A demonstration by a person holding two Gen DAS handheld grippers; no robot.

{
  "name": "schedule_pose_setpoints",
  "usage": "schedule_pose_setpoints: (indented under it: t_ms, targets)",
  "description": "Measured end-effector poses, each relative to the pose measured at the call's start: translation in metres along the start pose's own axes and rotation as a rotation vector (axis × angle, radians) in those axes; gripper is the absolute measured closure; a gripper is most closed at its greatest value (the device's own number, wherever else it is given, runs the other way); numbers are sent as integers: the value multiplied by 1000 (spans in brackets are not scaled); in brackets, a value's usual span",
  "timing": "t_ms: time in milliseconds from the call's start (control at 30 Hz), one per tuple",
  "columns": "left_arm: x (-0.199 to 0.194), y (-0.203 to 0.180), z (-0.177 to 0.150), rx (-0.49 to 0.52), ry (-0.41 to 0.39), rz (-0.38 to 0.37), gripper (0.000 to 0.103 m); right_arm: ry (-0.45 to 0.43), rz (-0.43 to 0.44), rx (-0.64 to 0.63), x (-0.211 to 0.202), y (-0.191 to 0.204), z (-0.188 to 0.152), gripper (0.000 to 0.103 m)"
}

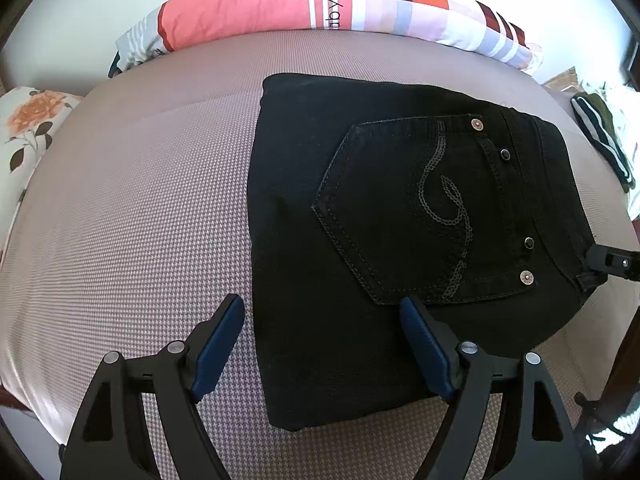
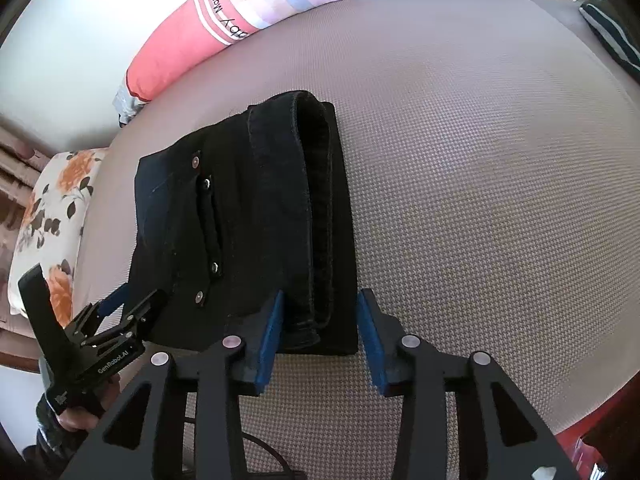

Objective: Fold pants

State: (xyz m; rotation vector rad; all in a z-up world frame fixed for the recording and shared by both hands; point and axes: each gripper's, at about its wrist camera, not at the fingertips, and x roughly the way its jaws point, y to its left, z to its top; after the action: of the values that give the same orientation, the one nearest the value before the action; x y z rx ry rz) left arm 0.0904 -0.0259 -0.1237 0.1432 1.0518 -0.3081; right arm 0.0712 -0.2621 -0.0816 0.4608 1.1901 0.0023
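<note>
Black pants [image 1: 400, 208] lie folded into a compact block on the bed, back pocket with a stitched swirl facing up. In the left wrist view my left gripper [image 1: 320, 302] stands open over the near left edge of the block, one finger above the bare mat and the other above the fabric. In the right wrist view my right gripper [image 2: 320, 296] is open around the thick waistband fold of the pants [image 2: 248, 220]; a narrow gap shows at the right pad. The left gripper [image 2: 136, 300] appears at the pants' left corner, held by a hand [image 2: 76, 420].
The bed is covered by a taupe mesh mat [image 1: 140, 220]. A long pink and checked pillow [image 1: 304, 0] lies along the far edge. A floral pillow [image 1: 28, 128] sits at the left. Striped clothing [image 1: 604, 140] is piled at the right edge.
</note>
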Motion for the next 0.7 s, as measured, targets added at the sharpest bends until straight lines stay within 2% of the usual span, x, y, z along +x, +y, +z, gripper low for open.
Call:
schedule_pose_setpoints:
  t_ms: [67,167,467,700]
  targets:
    - [0,0,0,1,-1,2,22,-11,11,-3,-2,2,3,61]
    - [0,0,0,2,-1,7,20,-24,-6,-12,-1,7,8,48]
    - [0,1,2,8,7,8,19,-6,-7,-55,18,23,29,47]
    - [0,3,6,12,15,-1,19,21,-17,-77,35,17,35,48]
